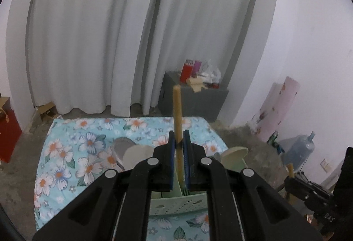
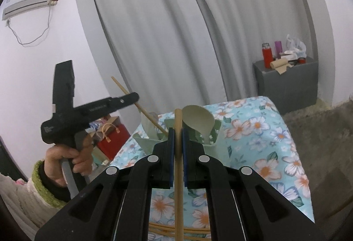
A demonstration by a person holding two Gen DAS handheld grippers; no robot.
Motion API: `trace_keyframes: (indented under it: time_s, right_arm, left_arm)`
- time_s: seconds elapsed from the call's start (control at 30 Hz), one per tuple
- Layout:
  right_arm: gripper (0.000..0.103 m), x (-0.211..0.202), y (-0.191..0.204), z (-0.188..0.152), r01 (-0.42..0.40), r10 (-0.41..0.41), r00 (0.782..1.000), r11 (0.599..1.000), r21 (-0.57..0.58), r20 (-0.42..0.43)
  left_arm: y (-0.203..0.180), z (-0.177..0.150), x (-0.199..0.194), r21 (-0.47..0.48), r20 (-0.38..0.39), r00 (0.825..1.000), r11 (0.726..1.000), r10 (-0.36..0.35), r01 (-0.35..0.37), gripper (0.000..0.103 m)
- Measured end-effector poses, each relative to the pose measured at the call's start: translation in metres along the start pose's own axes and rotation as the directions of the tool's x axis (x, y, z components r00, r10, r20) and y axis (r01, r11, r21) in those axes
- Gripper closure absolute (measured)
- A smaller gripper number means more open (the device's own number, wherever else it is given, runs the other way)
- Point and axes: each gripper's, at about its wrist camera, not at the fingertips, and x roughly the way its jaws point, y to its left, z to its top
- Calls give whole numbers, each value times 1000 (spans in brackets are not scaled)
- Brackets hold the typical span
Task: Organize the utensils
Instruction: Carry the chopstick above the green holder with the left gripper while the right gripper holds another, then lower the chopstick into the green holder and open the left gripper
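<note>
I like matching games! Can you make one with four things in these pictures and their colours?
Things:
1. flask
2. tablecloth
3. utensil holder
4. cabinet

Colours:
A. grey
B. pale green
C. red
D. light blue with flowers

Pairs: 1-C, 2-D, 3-B, 4-A

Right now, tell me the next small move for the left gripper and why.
Probably lower the left gripper a little, then open it. It is shut on a thin wooden chopstick, whose lower end already sits inside the pale green perforated plastic utensil holder on the blue floral tablecloth. The right gripper grips its own wooden chopstick and can wait.
</note>
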Motion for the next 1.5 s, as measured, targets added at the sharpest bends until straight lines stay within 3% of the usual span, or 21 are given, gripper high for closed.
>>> trace_keyframes:
  time_s: [0.03,0.1,0.27,0.5,0.77,1.03,1.3,1.5]
  right_arm:
    - [98,-1,0,0,-1,1,1000,1000,0,0]
    - [98,-1,0,0,-1,1,1000,1000,0,0]
    - [98,0,-1,0,-9,9,1000,1000,7,0]
    - [98,7,6,8,-28,28,1000,1000,1,12]
    - [98,28,23,28,-65,66,997,997,-33,32]
    - [98,49,29,73,-96,103,991,992,-81,85]
    - [98,76,26,130,-146,154,978,987,-71,139]
    - [98,104,29,143,-214,217,965,976,-38,145]
  left_arm:
    - [-1,-1,1,2,-3,1000,1000,1,-1,91]
    - [-1,-3,-1,-9,-1,1000,1000,5,-5,66]
    - [-1,-4,-14,-17,27,999,1000,25,-25,40]
    - [10,-19,-45,-41,63,998,999,13,-11,25]
    - [33,-47,-72,-66,48,998,997,49,-46,19]
    - [64,-77,-82,-159,-6,996,983,91,-91,18]
    - [74,-87,-99,-180,22,993,977,119,-113,17]
    - [87,-90,-105,-208,27,991,970,130,-122,17]
